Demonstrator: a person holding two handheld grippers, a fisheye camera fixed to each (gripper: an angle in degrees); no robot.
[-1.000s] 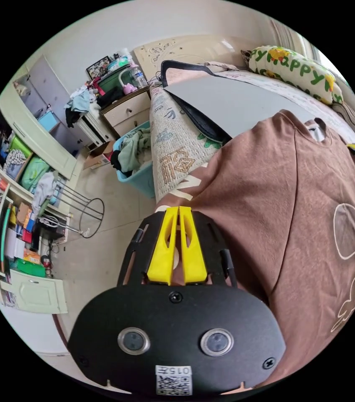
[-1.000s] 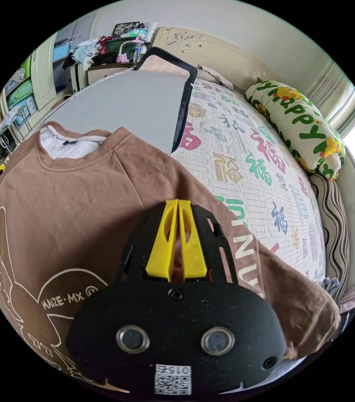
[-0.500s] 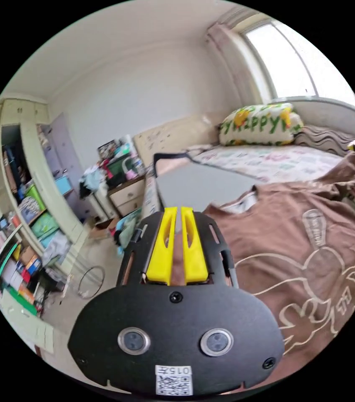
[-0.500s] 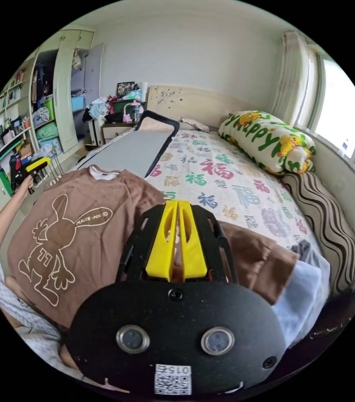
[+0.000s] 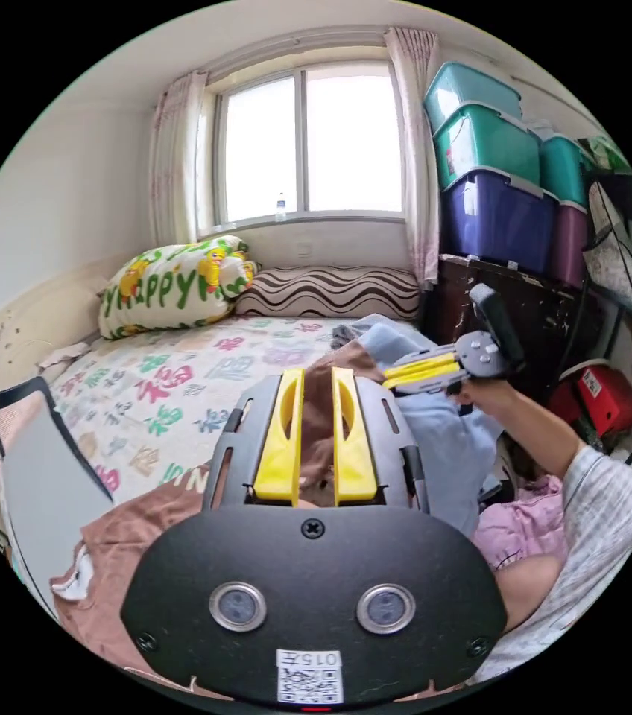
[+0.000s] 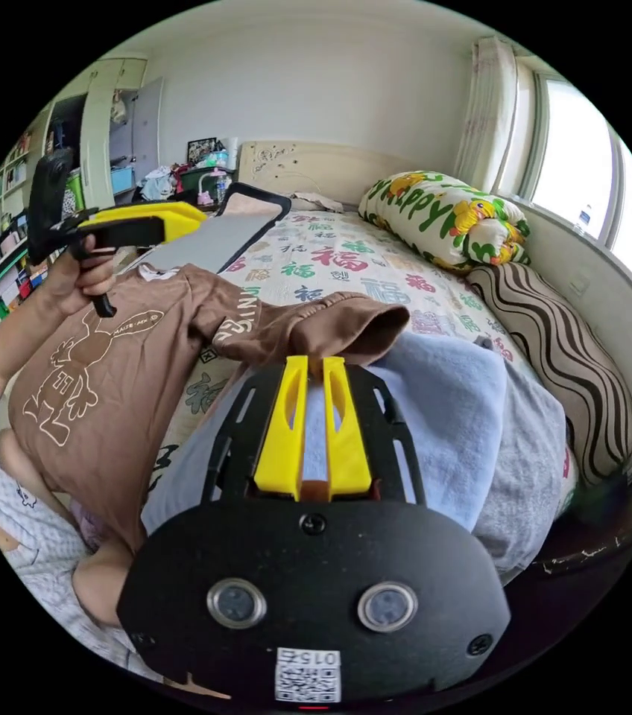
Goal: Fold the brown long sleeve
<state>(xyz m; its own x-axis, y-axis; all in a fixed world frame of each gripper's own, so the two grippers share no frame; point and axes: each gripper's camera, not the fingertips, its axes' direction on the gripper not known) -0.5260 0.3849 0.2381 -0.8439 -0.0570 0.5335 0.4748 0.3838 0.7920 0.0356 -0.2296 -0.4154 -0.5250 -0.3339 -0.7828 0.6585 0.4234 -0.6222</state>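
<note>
The brown long sleeve [image 6: 107, 372], with a pale rabbit print, lies across the bed edge and the person's lap. Its sleeve [image 6: 308, 324] stretches over a light blue cloth [image 6: 443, 417], cuff just beyond my right gripper [image 6: 316, 361]. That gripper's jaws stand a little apart, with blue cloth showing between them. In the left gripper view, my left gripper [image 5: 318, 372] is also slightly open above the brown fabric [image 5: 144, 529]. The right gripper [image 5: 398, 372] is held in a hand at the right. The left gripper [image 6: 197, 214] hovers above the shirt's collar.
The patterned bed sheet [image 6: 346, 261] carries a grey board [image 6: 204, 242], a printed pillow [image 6: 443, 216] and a striped cushion [image 6: 554, 335]. Stacked storage bins [image 5: 495, 179] stand by the window. A pink cloth [image 5: 525, 529] lies near the person's sleeve [image 5: 592, 506].
Both grippers were shut on the brown shirt and carried it; now both sets of jaws have parted and the shirt rests on the bed. The left camera has swung toward the window.
</note>
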